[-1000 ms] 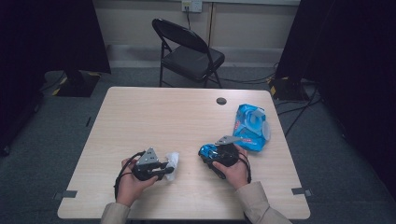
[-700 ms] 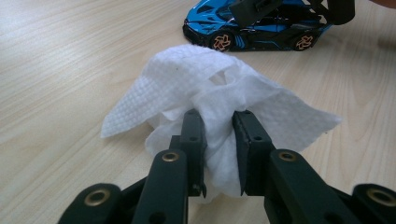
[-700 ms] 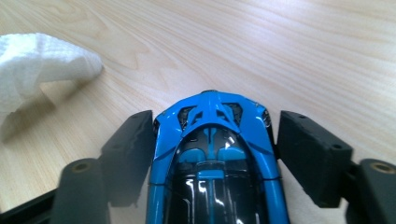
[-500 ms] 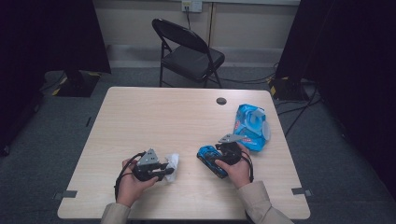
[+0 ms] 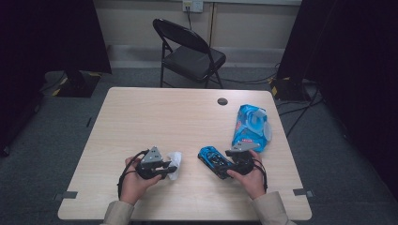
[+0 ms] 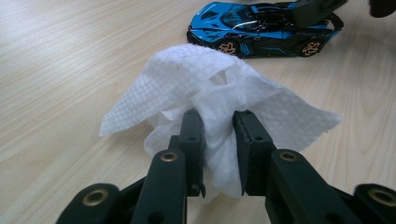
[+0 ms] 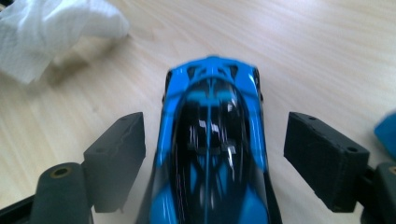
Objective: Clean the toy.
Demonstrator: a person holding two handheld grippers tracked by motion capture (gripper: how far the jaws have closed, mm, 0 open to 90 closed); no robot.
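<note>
The blue toy car [image 5: 214, 161] is the landmark here, sitting on the desk [image 5: 155, 117] near its front edge, nose pointing away from the right hand and angled up toward the far left. The right tool [image 7: 212, 149] straddles it from the tail end: in the right gripper view the jaws stand wide apart on either flank of the car, a visible gap on each side, so it is open and not yet pinching. The car's long axis runs straight down the middle between those jaws, which is exactly what a side-on squeeze wants; the picture is a bit blurred, so contact with the bodywork can't be ruled in.

Off the car's nose, to its left, comes the left tool [image 6: 218, 135], clamped tight on a bunched white wipe [image 6: 210, 100]. The wipe billows out ahead of the jaws, and in the left gripper view the car lies just beyond it, broadside on, near but apart. So the cleaning hand approaches the car's side and front, while the right hand is plainly the nearer one and set to steady it.

Behind the car, toward the desk's right edge, lies the blue wipes packet [image 5: 251, 127], well clear. My read: the right jaws need to close across the car's width before the wipe goes in.
</note>
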